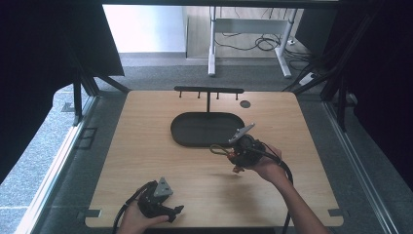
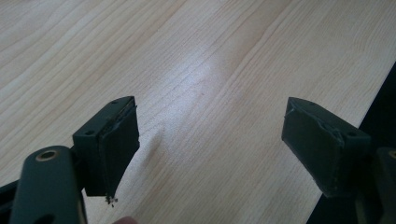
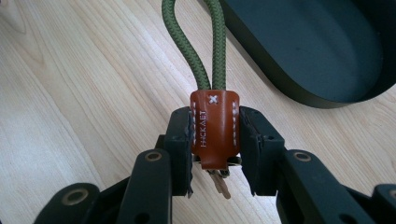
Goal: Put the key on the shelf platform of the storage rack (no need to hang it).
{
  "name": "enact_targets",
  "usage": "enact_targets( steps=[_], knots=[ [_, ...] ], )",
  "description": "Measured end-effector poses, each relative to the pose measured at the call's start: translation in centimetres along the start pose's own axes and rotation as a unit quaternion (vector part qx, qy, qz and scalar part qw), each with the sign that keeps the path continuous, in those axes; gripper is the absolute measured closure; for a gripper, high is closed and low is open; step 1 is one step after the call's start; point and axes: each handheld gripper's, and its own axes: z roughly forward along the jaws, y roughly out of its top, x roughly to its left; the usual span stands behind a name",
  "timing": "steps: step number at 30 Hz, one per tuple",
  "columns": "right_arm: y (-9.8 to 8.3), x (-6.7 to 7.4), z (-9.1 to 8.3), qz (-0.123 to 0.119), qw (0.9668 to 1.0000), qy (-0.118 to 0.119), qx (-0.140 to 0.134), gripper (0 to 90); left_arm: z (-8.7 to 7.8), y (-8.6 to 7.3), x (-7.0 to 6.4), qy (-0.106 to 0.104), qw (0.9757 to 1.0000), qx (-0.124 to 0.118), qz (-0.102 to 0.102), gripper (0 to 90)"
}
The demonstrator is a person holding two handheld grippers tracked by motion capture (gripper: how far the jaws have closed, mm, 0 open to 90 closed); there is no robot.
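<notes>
Right gripper (image 3: 215, 140) is clamped on the brown leather tab (image 3: 215, 128) of a key strap, one pad on each side edge of the tab, tab standing upright between them. Two strands of green cord (image 3: 198, 42) run out of the top of the tab and away from the jaws, toward the far side of the frame (loop end is cut off, can't see how it closes). Something metal hangs under the tab between the jaws, too blurred to tell what. In the high view the right gripper (image 1: 243, 148) is held above the wooden table (image 1: 146, 161), right of centre, just near of the black oval tray (image 1: 195, 129), with the cord (image 1: 219, 148) sticking out to its left. Strap is off the table surface and outside the tray, close to the tray's near right rim. A black T-shaped rack (image 1: 208, 90) with small pegs stands at the tray's far edge. Left gripper (image 1: 158, 197) sits low at the near left edge of the table, well apart from the strap and tray. Its own view shows the left gripper (image 2: 210, 154) with jaws spread wide, nothing between them, bare wood grain below and the table edge at right.
</notes>
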Motion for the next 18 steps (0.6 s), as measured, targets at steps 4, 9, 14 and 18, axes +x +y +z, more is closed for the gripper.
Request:
enact_targets(
  steps=[4, 9, 14, 18],
  knots=[
    [-0.01, 0.06, 0.11, 0.000, 1.0000, 0.000, 0.001, 66.7, 0.12, 0.01, -0.08, -0.002, 1.0000, 0.002, 0.002, 19.5],
    [0.00, 0.06, 0.16, 0.000, 1.0000, 0.000, 0.002, 66.7, 0.30, -0.03, -0.06, -0.004, 1.0000, 0.004, 0.003, 19.5],
    [-0.02, 0.00, 0.21, -0.001, 1.0000, 0.000, 0.001, 66.7, 0.34, -0.02, -0.13, -0.005, 1.0000, 0.004, 0.001, 19.5],
    [0.12, -0.20, -0.08, 0.000, 1.0000, 0.000, 0.002, 66.7, 0.34, -0.01, -0.12, -0.005, 1.0000, 0.004, 0.002, 19.5]
  ],
)
